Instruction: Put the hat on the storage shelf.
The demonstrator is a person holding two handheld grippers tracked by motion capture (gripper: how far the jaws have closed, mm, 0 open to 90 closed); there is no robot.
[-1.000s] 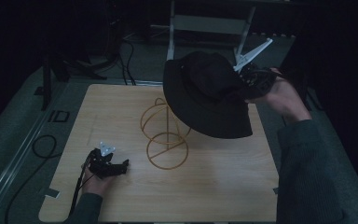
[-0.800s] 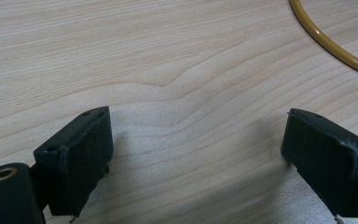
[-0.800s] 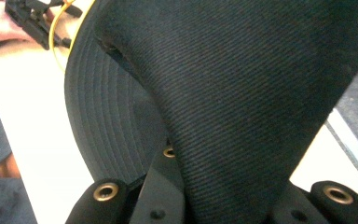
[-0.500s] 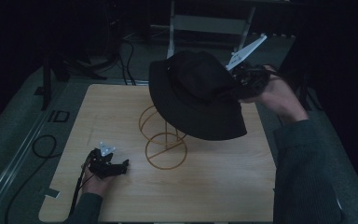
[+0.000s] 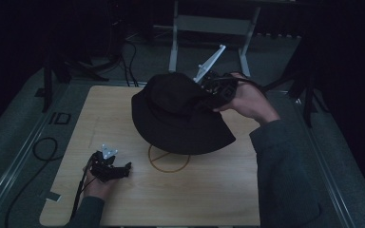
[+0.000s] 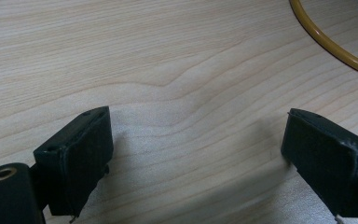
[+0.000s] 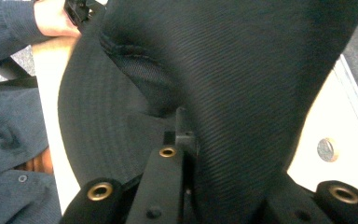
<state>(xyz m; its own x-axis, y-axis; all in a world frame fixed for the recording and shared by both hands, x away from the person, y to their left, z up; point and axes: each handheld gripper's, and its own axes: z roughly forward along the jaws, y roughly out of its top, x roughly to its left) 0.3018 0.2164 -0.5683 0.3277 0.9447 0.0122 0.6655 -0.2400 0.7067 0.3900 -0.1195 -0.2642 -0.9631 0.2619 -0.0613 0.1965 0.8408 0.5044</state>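
Hat (image 5: 178,114) hangs above the stand (image 5: 169,159), pinched at its brim by the right gripper's (image 5: 215,91) closed fingers. The left gripper (image 5: 110,166), fingers spread and empty, rests on the table (image 5: 209,199) left of the stand.

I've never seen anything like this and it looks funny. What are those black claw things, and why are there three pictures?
A person holds a pinching tool, called a gripper, in each hand. One picture comes from a camera above the wooden table. The other two come from small cameras riding on the grippers. The right gripper pinches a black hat and holds it over a gold wire stand. Its camera sees the hat's fabric up close. The left gripper rests low on the table, jaws wide open, holding nothing.
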